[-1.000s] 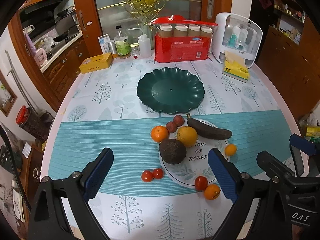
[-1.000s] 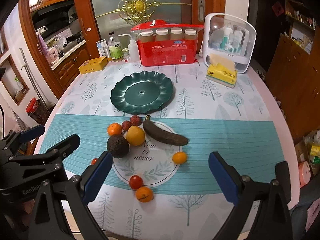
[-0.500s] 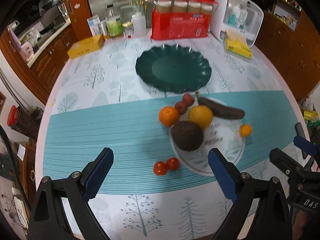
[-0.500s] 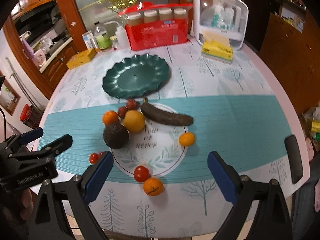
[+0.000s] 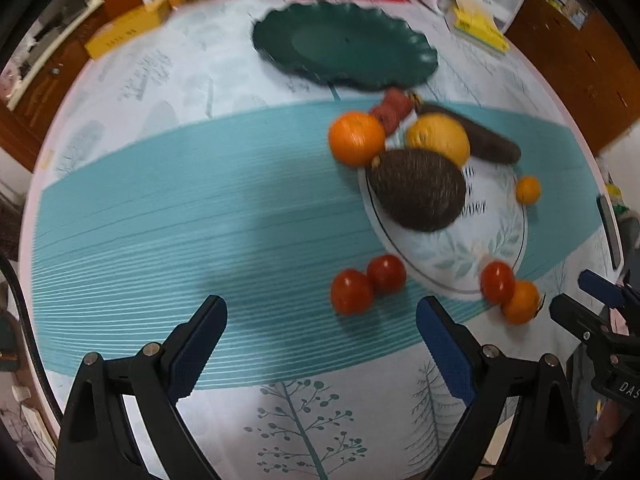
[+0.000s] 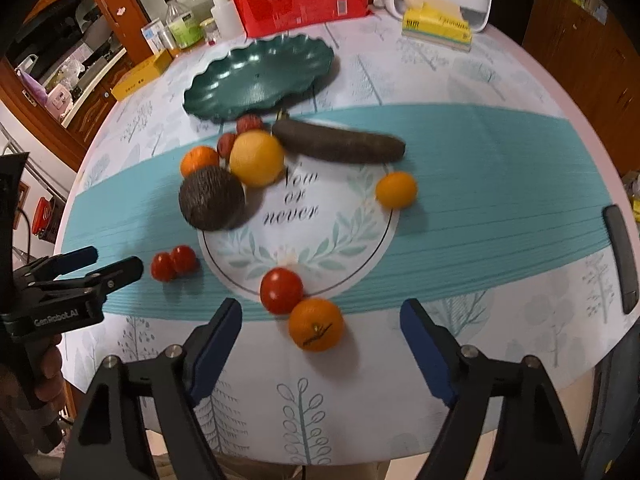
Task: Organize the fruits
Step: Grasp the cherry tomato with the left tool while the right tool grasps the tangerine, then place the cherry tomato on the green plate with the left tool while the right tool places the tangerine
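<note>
Right wrist footage showed that the right gripper (image 6: 320,322) had been brought lower over the table's near edge, and its jaws had just been closing partway; they were spread with nothing clamped, and a mandarin (image 6: 316,324) and a cherry tomato (image 6: 281,290) were framed between the pads. The left gripper (image 5: 322,320) had likewise been lowered toward two cherry tomatoes (image 5: 368,284), its jaws spread wide and empty. A first pickup was therefore judged to be imminent, with no fruit yet transferred. The green scalloped plate (image 6: 224,100) was seen empty at the far side, while the avocado (image 6: 211,199), the orange (image 6: 257,158) and the dark banana (image 6: 338,146) were left grouped on the tablecloth (image 6: 480,160). Beyond the plate, a red package (image 6: 300,0) and a tissue box (image 6: 436,26) were noted, with wooden cabinets (image 6: 580,40) around the room.
</note>
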